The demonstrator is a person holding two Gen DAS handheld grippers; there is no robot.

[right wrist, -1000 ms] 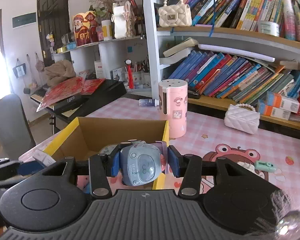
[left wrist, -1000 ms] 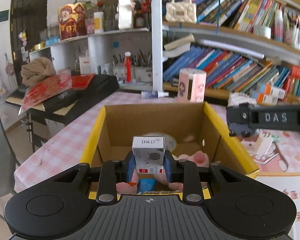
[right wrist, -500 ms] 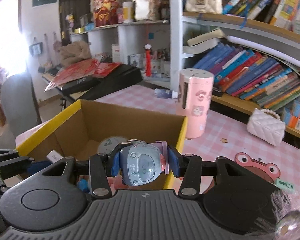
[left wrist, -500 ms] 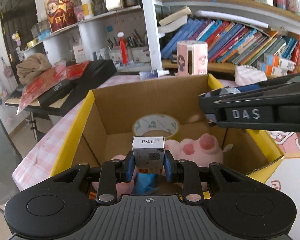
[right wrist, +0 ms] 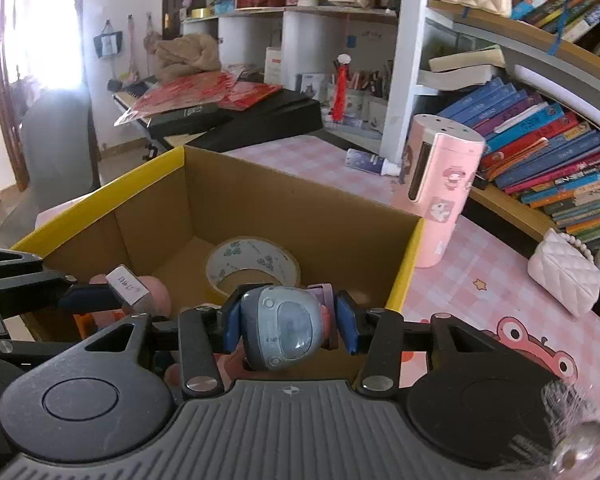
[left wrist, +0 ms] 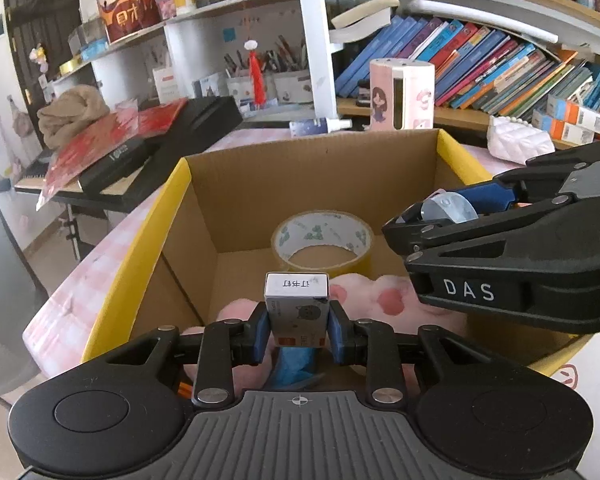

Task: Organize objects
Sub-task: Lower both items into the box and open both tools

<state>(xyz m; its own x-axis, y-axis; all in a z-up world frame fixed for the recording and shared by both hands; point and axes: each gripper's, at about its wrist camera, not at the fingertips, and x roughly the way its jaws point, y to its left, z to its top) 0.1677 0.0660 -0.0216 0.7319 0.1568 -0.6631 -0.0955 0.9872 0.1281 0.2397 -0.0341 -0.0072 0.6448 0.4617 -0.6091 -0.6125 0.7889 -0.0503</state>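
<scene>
Two tools over cardboard box (left wrist: 312,184), both loaded for drop-in. Left tool (left wrist: 298,326) clamps staple box (left wrist: 297,304); right tool (right wrist: 286,330), at 3 o'clock, clamps grey-blue gadget (right wrist: 284,328). Tape roll (left wrist: 322,240) lies at 12.

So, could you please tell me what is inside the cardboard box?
Inside the cardboard box lie a tape roll and a pink plush toy; the grippers cover its near floor.
</scene>
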